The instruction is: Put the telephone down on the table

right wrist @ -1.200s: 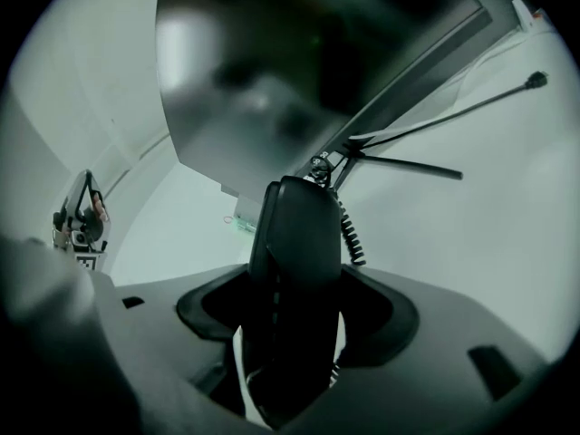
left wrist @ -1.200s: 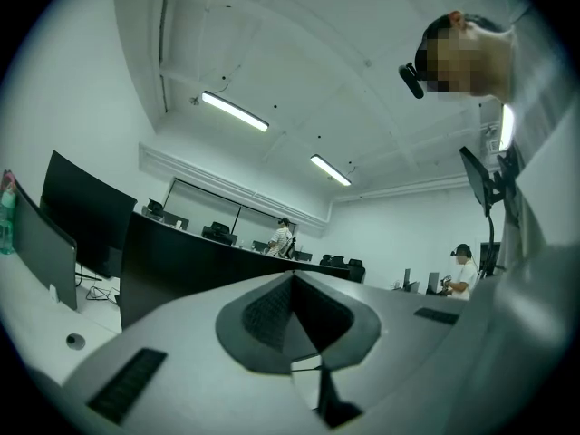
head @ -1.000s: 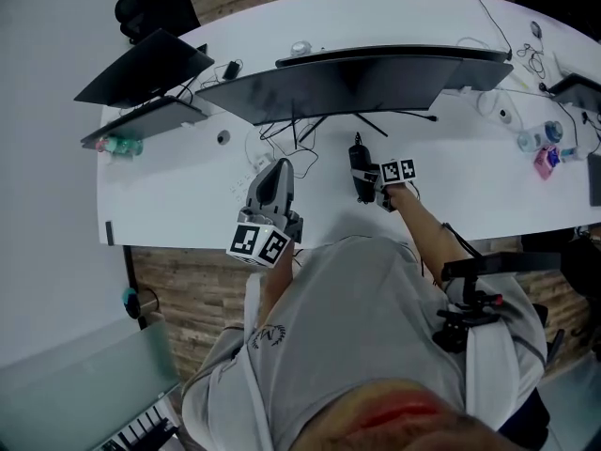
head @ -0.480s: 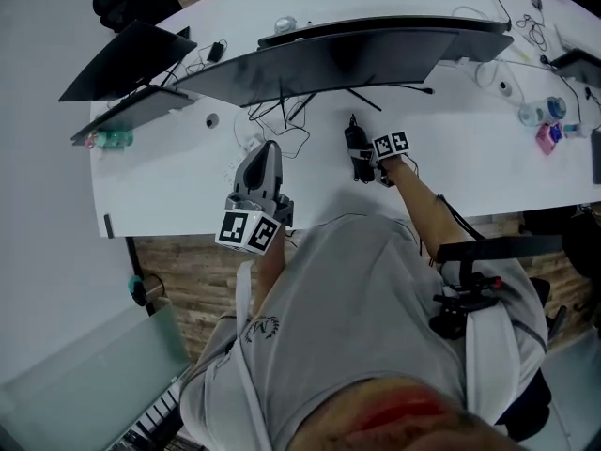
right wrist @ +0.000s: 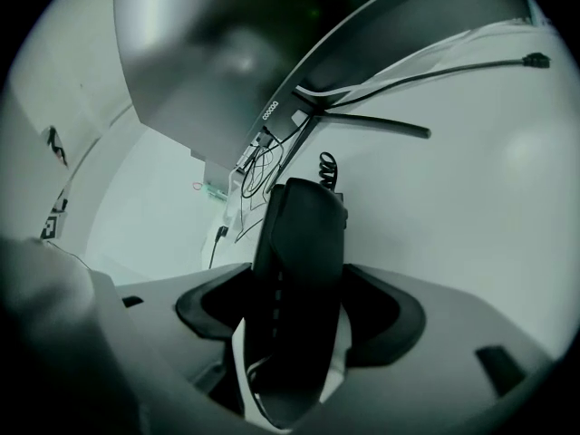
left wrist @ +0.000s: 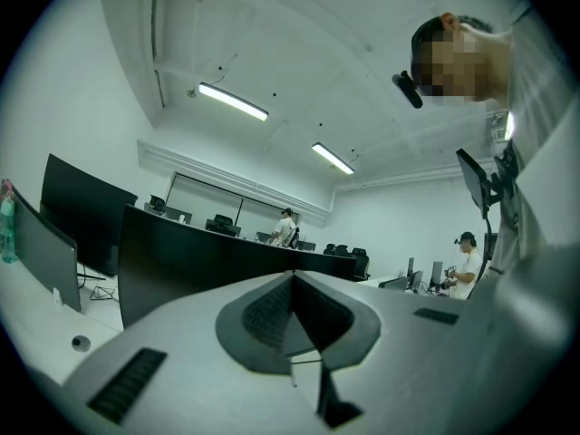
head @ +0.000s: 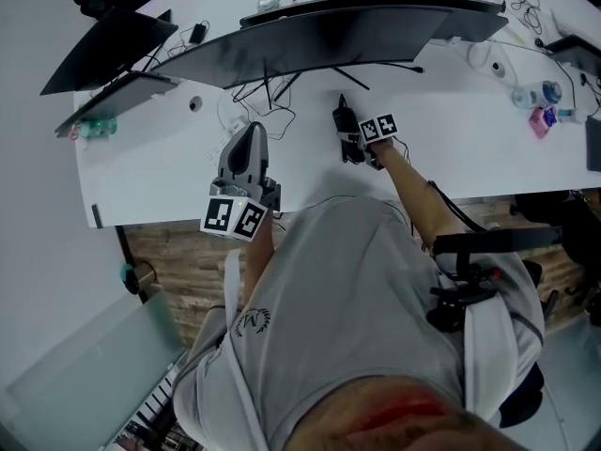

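The black telephone handset [head: 344,125] is over the white table [head: 451,167], just in front of the monitor's stand, with my right gripper [head: 354,147] shut on it. In the right gripper view the handset [right wrist: 304,234] stands between the jaws of the right gripper [right wrist: 299,311], its coiled cord [right wrist: 326,165] running off beyond it. Whether it touches the table I cannot tell. My left gripper [head: 251,132] is to the left, over the table's front part. In its own view the left gripper [left wrist: 290,315] points up into the room, shut with nothing in it.
A wide curved monitor [head: 329,31] spans the table's back, with a second screen [head: 103,40] at the left. Loose cables [head: 254,97] lie near the left gripper. A green bottle [head: 94,128] lies far left, another bottle [head: 535,94] far right. Other people stand in the room.
The head view has shifted, so everything sits higher in the picture. Both grippers keep about the same places on the table, and the handset stays held in the right one.
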The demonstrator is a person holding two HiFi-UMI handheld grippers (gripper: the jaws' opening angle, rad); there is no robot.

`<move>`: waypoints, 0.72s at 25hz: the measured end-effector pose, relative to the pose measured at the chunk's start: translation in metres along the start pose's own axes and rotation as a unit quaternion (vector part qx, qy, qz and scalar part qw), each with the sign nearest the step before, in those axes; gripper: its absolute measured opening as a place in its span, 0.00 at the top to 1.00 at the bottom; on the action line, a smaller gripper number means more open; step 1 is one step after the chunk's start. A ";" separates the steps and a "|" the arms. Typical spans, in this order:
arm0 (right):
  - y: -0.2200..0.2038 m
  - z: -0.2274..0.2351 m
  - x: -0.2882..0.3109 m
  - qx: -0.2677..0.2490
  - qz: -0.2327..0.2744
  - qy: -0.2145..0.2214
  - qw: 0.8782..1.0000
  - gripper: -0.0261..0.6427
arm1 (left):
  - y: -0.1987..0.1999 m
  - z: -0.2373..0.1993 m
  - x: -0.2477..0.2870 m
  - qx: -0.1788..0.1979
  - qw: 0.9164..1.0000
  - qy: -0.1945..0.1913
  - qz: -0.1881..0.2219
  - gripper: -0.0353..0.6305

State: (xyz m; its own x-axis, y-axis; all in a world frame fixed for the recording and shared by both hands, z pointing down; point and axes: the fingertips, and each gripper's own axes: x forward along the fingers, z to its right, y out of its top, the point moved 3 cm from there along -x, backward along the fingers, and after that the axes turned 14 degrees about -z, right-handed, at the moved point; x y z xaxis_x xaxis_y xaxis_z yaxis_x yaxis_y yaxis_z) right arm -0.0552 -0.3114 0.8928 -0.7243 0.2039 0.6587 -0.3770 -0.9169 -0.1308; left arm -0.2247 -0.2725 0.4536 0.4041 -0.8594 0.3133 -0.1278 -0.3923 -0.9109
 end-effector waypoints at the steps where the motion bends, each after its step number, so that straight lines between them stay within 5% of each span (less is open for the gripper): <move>1: -0.001 0.001 -0.001 0.001 0.001 -0.012 1.000 0.51 | 0.000 0.001 0.001 0.000 1.000 -0.001 -0.001 0.93; 12: -0.008 0.018 -0.029 -0.017 0.026 -0.118 0.992 0.50 | -0.003 0.005 0.004 0.000 1.000 -0.010 -0.001 0.93; 18: -0.010 0.014 -0.043 -0.027 0.050 -0.116 0.992 0.50 | -0.005 0.007 0.004 0.000 1.000 -0.016 -0.001 0.93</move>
State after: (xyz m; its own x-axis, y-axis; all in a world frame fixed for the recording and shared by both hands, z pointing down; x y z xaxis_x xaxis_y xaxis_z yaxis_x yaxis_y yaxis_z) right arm -0.0119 -0.3155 0.8759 -0.6090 0.0231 0.7928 -0.3456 -0.9074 -0.2391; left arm -0.2164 -0.2715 0.4572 0.4329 -0.8477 0.3066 -0.1276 -0.3943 -0.9101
